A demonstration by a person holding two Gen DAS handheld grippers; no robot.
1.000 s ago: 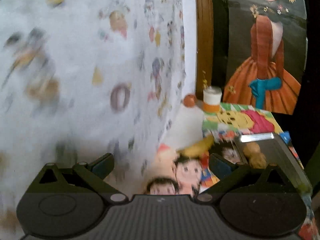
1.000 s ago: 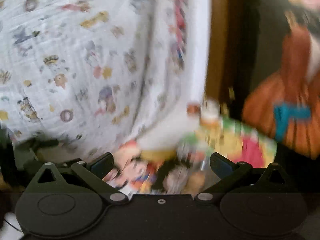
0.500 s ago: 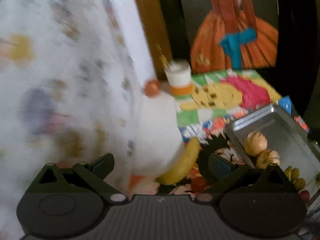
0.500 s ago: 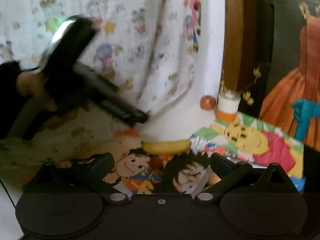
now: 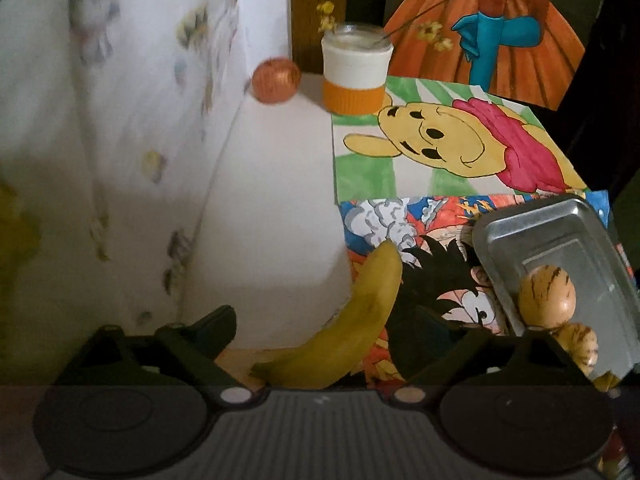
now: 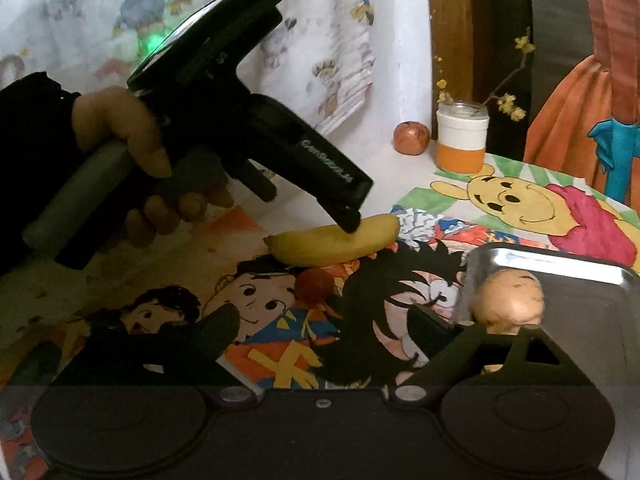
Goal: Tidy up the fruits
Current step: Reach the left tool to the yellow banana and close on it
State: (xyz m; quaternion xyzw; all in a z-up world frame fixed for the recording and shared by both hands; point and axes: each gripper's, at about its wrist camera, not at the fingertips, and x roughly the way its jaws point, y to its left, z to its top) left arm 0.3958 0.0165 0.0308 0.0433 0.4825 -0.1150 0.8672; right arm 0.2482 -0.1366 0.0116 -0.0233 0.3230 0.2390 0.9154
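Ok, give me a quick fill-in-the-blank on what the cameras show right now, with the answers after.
1. The left gripper is lowered over the yellow ____.
2. The round striped fruits lie inside the metal ____.
3. The small orange ball sits beside the white and orange ____, near the wall.
4. The right gripper holds nothing; its jaws are ____.

Missing words: banana; tray; cup; open
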